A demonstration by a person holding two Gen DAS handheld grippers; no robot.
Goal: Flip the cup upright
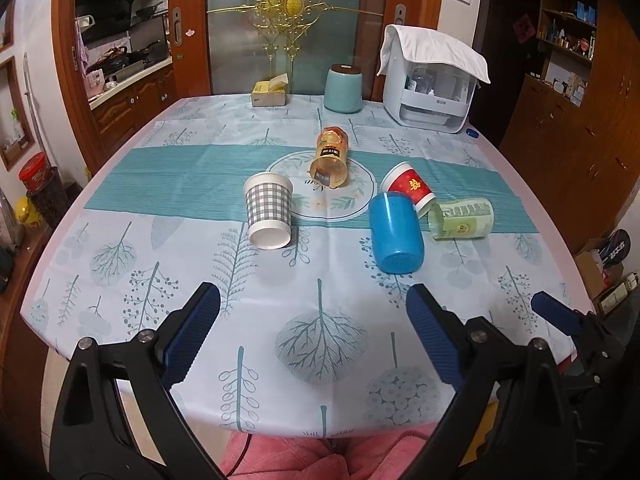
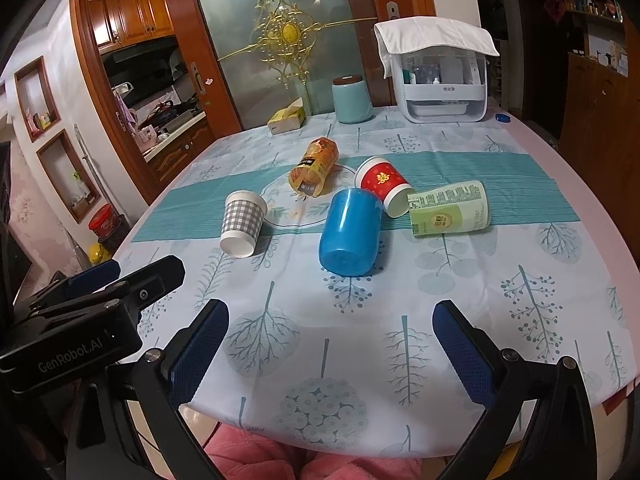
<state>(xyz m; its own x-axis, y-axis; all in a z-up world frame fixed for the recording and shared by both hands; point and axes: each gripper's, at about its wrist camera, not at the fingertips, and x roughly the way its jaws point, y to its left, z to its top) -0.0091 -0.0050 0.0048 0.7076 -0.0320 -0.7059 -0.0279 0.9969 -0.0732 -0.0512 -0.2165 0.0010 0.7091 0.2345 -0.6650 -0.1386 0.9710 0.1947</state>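
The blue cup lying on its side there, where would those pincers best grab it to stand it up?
Probably across the round wall of the blue cup, mid-length, coming from the near table edge. Its closed base faces the right gripper, whose open jaws look wide enough to straddle it.

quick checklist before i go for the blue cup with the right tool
1. Right tool open, nothing held: ok.
2. Left tool open and off to the side: ok.
3. Blue cup on its side, base toward the tool: ok.
4. Bare tablecloth between tool and cup: ok.
5. Room around the cup: not ok, red cup sits right at its far end.
6. Whether those two touch: cannot tell.
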